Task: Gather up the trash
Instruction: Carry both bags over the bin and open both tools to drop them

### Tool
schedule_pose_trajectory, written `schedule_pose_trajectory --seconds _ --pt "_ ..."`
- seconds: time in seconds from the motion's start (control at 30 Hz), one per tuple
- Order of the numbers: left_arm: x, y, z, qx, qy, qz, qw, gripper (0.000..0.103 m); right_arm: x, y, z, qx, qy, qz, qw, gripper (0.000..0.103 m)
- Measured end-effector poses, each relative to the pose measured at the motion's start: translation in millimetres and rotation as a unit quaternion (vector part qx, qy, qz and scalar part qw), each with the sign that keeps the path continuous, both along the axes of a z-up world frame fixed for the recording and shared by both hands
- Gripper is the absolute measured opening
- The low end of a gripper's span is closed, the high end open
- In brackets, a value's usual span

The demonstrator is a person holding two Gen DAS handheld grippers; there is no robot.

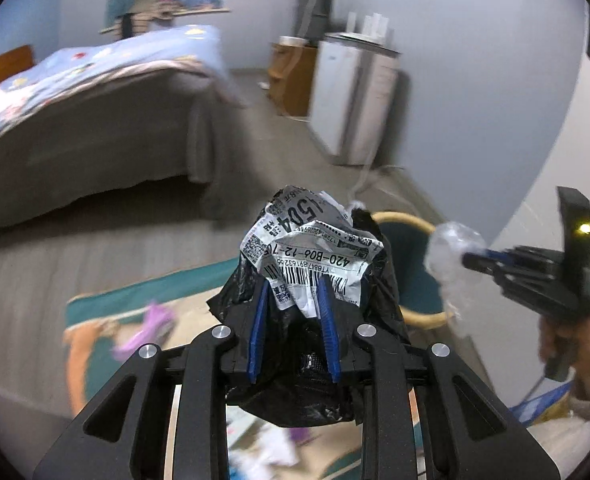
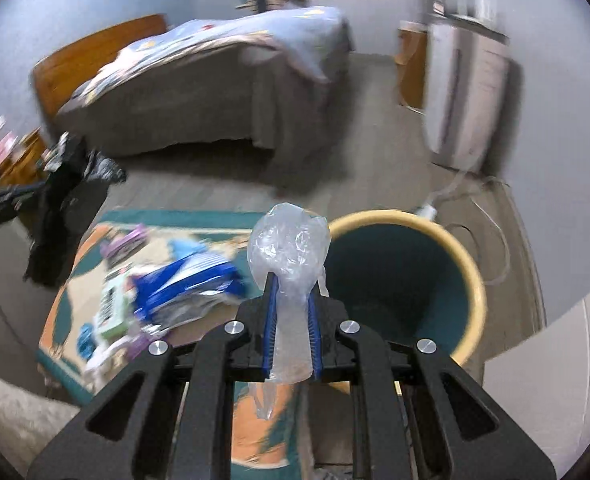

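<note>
Crumpled black plastic with a white shipping label [image 1: 311,256] fills the lower middle of the left wrist view, pinched between the blue-padded fingers of the left gripper [image 1: 293,280], which stand narrow around it. At the right edge of that view the right gripper [image 1: 469,258] reaches in from a hand [image 1: 575,352], its fingers closed on a wad of clear plastic [image 1: 451,256].

From the right wrist view the same clear plastic [image 2: 289,248] stands upright between the right gripper's [image 2: 291,284] fingers, squeezed thin there and bulging above the tips. Just to its right sits a round bin [image 2: 471,264] — yellow rim, dark teal inside — on the grey floor [image 2: 215,188]. Lower left of that frame, a teal and orange rug [image 2: 255,436] carries scattered litter, among it a blue and white packet [image 2: 191,280]; the blur hides finer detail.

Behind, a bed [image 2: 199,92] with a light blue quilt and a wooden headboard fills the upper middle. A white cabinet [image 2: 467,92] stands against the wall at upper right, with a cable trailing over the floor below it. The left gripper [image 2: 35,192] with its black bundle shows at the left edge — both grippers point downward over the rug.
</note>
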State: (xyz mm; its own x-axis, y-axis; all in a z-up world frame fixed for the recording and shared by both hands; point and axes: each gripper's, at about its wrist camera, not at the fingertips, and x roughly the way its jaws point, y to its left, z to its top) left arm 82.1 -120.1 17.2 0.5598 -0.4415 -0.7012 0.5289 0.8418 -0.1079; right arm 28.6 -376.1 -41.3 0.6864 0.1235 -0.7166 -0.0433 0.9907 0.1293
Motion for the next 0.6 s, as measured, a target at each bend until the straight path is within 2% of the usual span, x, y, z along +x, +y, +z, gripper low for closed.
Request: schedule_pose_trajectory --seconds 0.23,0.3,0.47,0.5,0.53,0.57,0.6 --pt "30.4 -103.7 -27.5 0.032 0.015 -0.076 0.9965 0.026 12.2 -73.9 -19.0 0.011 0.014 -0.084 0.996 0.013" --pt "41.5 -133.6 -42.6 0.035 0.031 -0.095 0.9944 0.026 17.2 -87.8 -25.3 0.017 0.020 -0.098 0.995 0.013" --pt "46.9 -188.2 -64.7 0.048 0.034 -0.131 0.9896 0.029 33.0 -106.8 -41.8 0.027 0.034 -0.124 0.991 0.016" --pt "51.2 -200.4 -68.9 0.051 0.029 -0.136 0.9890 0.035 35.3 -107.3 -43.9 0.026 0.037 -0.127 0.991 0.021" --pt "50.9 -204.1 -72.0 0.050 0.029 -0.140 0.9885 0.039 37.8 -108.9 -46.7 0.025 0.039 -0.130 0.990 0.032" --pt "51.5 -208.7 -74.3 0.051 0.030 -0.144 0.9878 0.047 36.2 -110.1 -49.0 0.026 0.040 -0.132 0.990 0.038" --pt "54.4 -214.1 -78.4 0.056 0.030 -0.144 0.9876 0.059 37.1 -110.4 -49.7 0.026 0.040 -0.134 0.990 0.049"
